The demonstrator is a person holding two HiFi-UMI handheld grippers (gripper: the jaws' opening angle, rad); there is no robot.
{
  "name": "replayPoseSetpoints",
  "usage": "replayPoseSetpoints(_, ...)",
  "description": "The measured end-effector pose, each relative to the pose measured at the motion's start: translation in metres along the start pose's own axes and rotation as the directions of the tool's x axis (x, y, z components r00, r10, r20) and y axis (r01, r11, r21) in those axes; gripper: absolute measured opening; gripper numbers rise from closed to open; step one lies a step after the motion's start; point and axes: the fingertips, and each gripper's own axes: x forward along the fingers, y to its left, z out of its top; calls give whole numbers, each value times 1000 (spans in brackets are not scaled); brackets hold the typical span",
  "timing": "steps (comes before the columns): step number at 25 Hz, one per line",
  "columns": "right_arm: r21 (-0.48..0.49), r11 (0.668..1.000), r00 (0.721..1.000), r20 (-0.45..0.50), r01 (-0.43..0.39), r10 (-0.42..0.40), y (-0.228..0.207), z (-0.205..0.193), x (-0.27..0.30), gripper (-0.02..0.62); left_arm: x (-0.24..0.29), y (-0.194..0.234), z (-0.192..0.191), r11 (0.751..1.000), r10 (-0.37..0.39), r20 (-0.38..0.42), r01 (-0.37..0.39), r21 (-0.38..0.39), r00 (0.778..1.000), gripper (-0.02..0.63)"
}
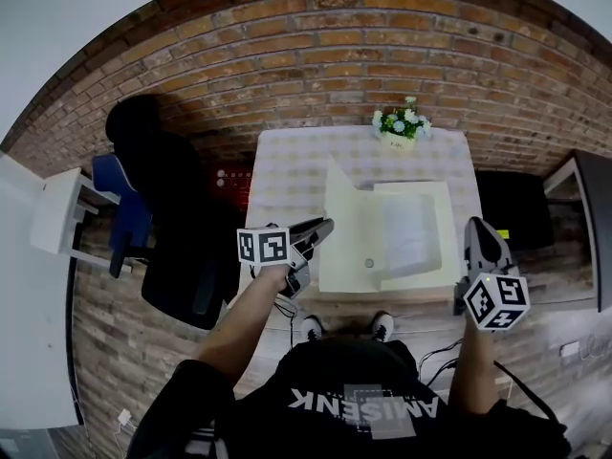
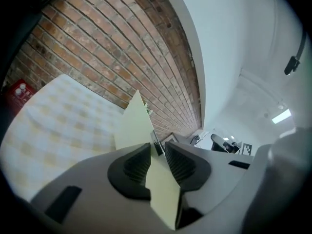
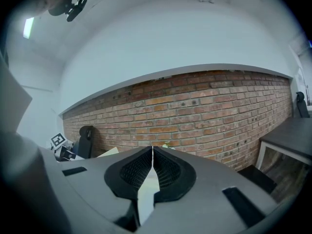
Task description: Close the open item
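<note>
Folder [image 1: 349, 247]: one, open; left hand-held gripper [image 1: 323, 228], right hand-held gripper [image 1: 480, 228]: two.

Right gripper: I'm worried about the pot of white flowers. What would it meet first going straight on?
Probably the red brick wall. The right gripper, tongs shut, aims forward; the pot of white flowers seems just left of that line, though depth is unclear.
</note>
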Motion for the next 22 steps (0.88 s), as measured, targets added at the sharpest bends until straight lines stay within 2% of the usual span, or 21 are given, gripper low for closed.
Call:
replayPoseSetpoints(6, 23, 999, 999, 3, 44, -44, -25, -7, -11, 43, 33, -34, -1, 994, -106, -37, 107, 33, 994, 124)
replayPoseSetpoints(11, 43, 996, 997, 14, 74, -75, -44, -8, -19, 43, 61, -56, -4, 983, -162, -86, 168, 70, 983, 158)
replayPoseSetpoints(17, 66, 991, 993, 4, 117, -117, -67, -16, -29, 43, 94, -76, -12, 966, -225, -154, 241, 92, 962, 169)
replayPoseSetpoints(22, 80, 984, 988, -10, 156, -156, -86, -24, -37, 43, 126, -91, -26, 941, -307, -208, 329, 77, 929, 169)
